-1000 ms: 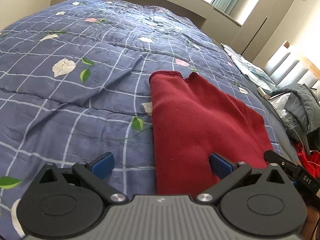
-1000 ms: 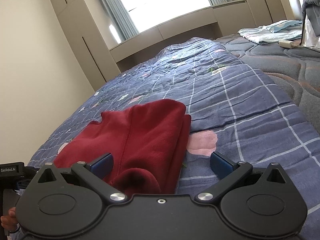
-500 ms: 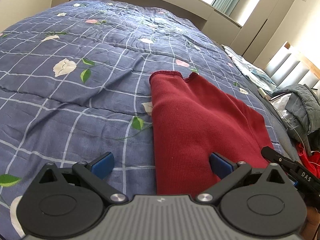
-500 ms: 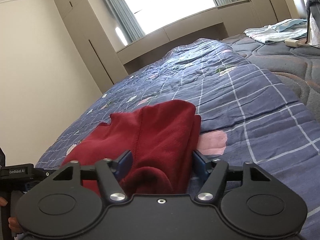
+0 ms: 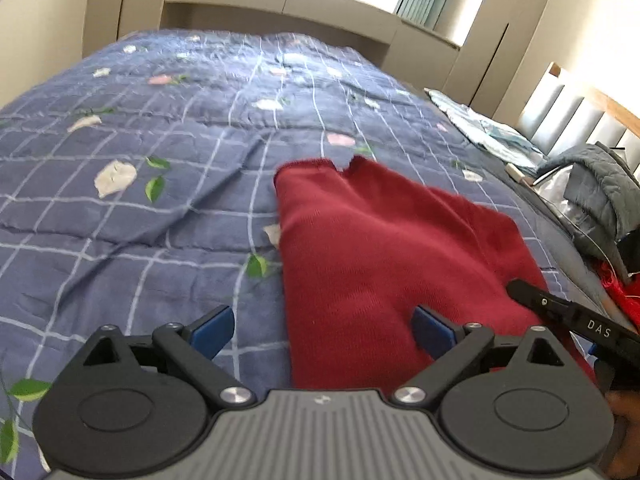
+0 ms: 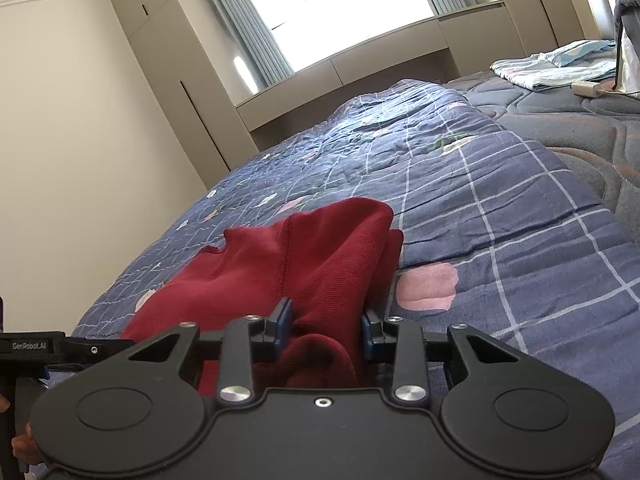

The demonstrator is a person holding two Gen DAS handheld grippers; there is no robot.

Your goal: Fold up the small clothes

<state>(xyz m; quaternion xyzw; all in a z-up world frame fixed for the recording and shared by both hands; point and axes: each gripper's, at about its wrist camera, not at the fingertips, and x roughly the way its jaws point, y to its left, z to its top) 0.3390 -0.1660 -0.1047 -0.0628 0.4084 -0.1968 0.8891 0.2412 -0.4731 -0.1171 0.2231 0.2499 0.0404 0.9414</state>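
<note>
- The right gripper (image 6: 325,326) has just been closing, and a bunched fold of the soft dark red knitted garment (image 6: 320,264) is pinched between its blue pads.
- The left gripper (image 5: 322,326) is spread wide; one blue pad is seen over the red cloth's near edge, the other over the quilt, with nothing gripped.
- The garment is laid on the blue checked flower quilt (image 5: 120,208).
- A grey padded jacket (image 5: 600,184) and pale blue folded cloth (image 6: 552,66) are lying farther off.

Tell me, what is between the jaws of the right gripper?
A bunched fold of the red garment, in the right wrist view; the right gripper has just been closing on it.
</note>
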